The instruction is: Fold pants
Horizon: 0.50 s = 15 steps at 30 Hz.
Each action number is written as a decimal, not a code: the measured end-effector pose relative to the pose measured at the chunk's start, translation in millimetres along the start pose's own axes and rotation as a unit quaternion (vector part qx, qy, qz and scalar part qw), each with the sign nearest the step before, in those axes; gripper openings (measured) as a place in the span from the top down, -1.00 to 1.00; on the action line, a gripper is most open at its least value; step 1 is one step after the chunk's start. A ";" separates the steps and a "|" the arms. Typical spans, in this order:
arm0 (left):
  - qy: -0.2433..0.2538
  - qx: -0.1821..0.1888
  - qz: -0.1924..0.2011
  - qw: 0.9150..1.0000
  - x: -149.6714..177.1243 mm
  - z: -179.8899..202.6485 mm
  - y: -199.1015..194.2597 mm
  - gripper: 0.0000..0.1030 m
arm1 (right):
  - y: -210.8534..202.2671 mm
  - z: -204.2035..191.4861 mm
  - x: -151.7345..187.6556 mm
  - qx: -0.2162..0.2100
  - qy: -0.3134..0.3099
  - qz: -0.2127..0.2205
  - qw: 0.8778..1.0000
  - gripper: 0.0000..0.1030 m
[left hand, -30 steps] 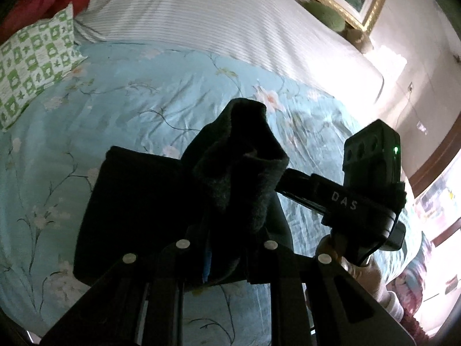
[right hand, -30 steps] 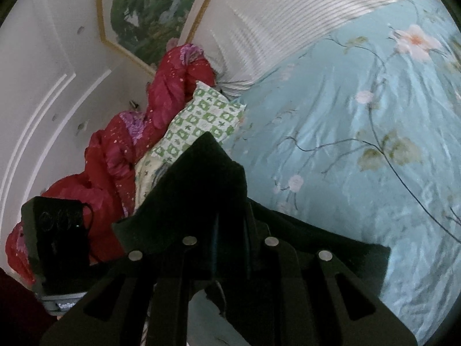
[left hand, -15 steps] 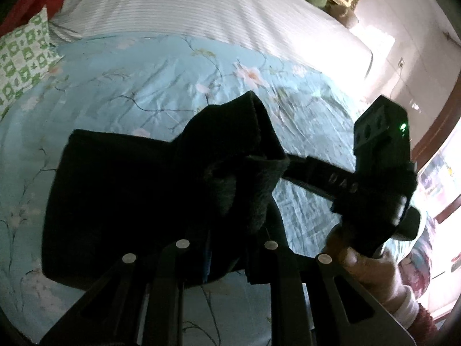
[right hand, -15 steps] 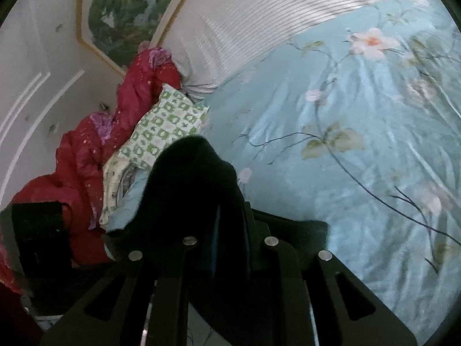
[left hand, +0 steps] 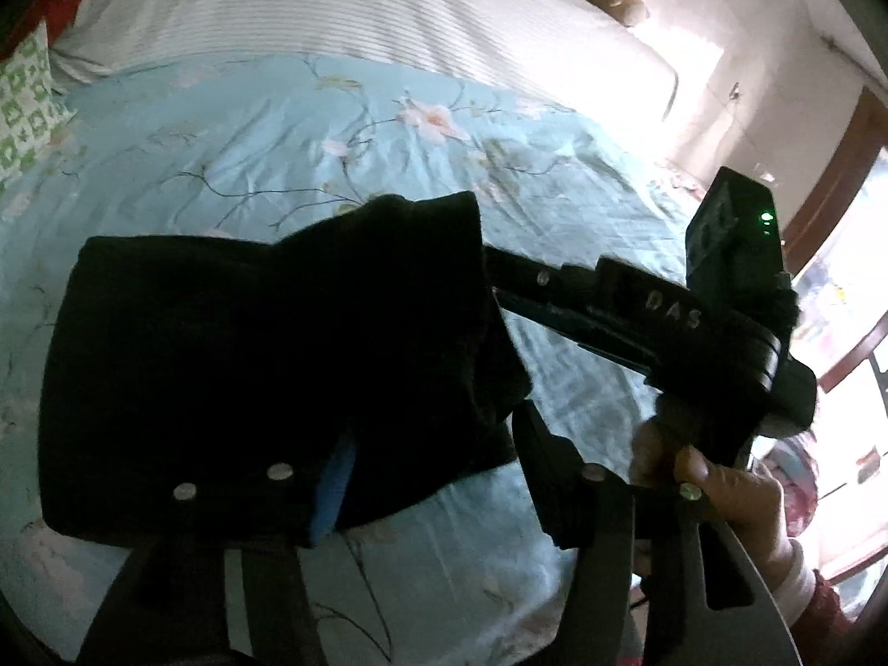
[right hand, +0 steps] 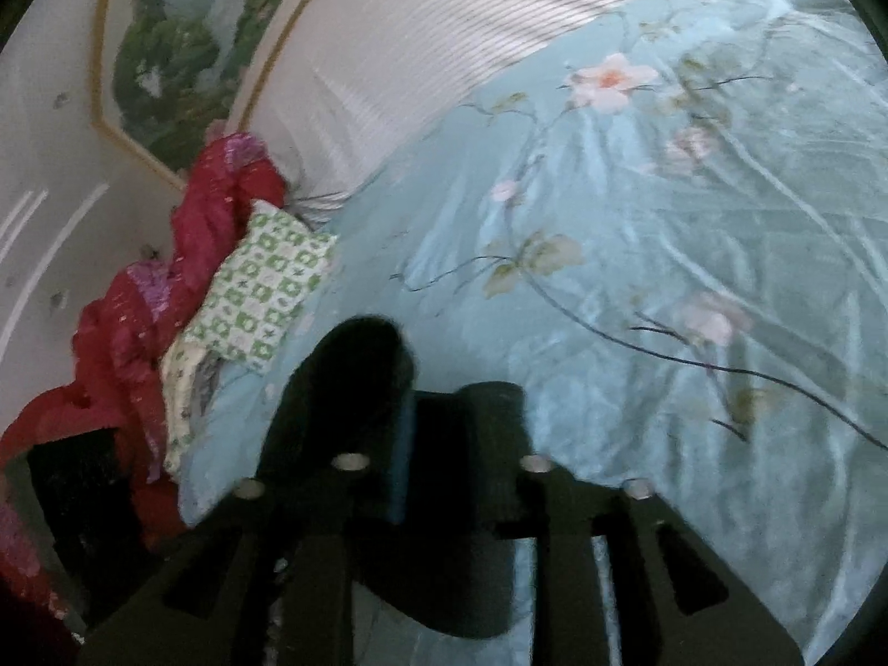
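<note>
Black pants [left hand: 266, 366] fill the frame's left centre over the floral bedspread [left hand: 344, 127]; the right gripper [left hand: 655, 322] reaches in from the right.

A light blue bedsheet [right hand: 694, 255] with pink flowers and thin dark branches covers the bed. A white striped blanket [left hand: 361, 5] lies at its far end. A green and white pillow [right hand: 263, 283] leans beside a red quilt [right hand: 150, 299]. A framed landscape painting [right hand: 183, 39] hangs on the wall

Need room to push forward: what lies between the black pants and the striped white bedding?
Only bare light-blue floral bedspread separates the black pants from the striped white bedding, as the left wrist view shows.
</note>
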<state>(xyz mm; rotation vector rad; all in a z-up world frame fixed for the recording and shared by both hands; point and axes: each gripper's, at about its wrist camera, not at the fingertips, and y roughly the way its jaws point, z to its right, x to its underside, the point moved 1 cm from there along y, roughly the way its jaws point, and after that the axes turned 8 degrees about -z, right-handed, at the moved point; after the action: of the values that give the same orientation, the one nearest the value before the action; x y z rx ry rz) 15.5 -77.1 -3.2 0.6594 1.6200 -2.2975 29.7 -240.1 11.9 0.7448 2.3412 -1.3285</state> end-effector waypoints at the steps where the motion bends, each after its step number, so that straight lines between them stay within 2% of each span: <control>1: 0.003 0.002 0.000 1.000 1.5 1.1 -1.8 -0.11 | -4.1 0.2 0.3 0.008 0.003 0.006 1.000 -0.20; 8: -0.003 0.026 0.015 1.000 10.0 -3.8 -25.7 -0.25 | -22.8 -12.8 1.1 0.011 0.000 0.032 0.999 -0.33; 15: -0.026 0.018 0.045 0.999 11.1 -21.4 -51.3 -0.38 | -21.1 -44.8 1.0 0.039 -0.036 0.035 0.998 -0.42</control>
<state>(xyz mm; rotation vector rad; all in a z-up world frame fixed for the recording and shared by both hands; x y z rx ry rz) -12.7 -38.6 27.5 0.6619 1.4989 -2.2650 14.5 -210.0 48.2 0.7822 2.1975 -1.3994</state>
